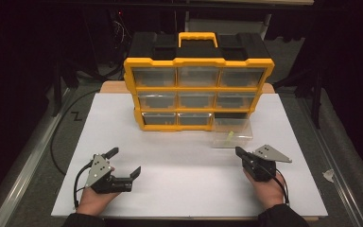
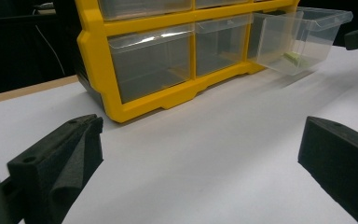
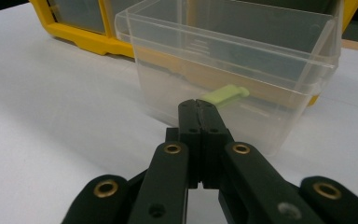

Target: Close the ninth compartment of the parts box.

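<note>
The right tool (image 1: 238, 151) has its two black jaws pressed together with nothing between them, and in the right gripper view (image 3: 199, 106) the closed tips point at the front wall of a clear plastic drawer (image 3: 233, 70), very near to it, but I cannot tell if they touch it. This drawer (image 1: 232, 132) is pulled out of the lowest row at the right end of a yellow and black organiser box (image 1: 198, 87), and it rests on the white sheet (image 1: 184, 165) that covers the bench. Inside the drawer lies a small light green piece (image 3: 224, 96) on the bottom, close to the front wall; in the high view it is seen as a small green mark (image 1: 229, 137). The left tool (image 1: 124, 161) is wide open and empty, lying low over the white sheet in the person's left hand (image 1: 94, 196), well apart from the box. In the left gripper view its jaws stand far from each other at both lower corners, and between them only the sheet is seen, with the organiser box (image 2: 135, 100) further behind and the pulled out drawer (image 2: 303, 39) at the upper right. The other drawers of the box are pushed in. The box has a yellow handle (image 1: 197, 38) on the top
</note>
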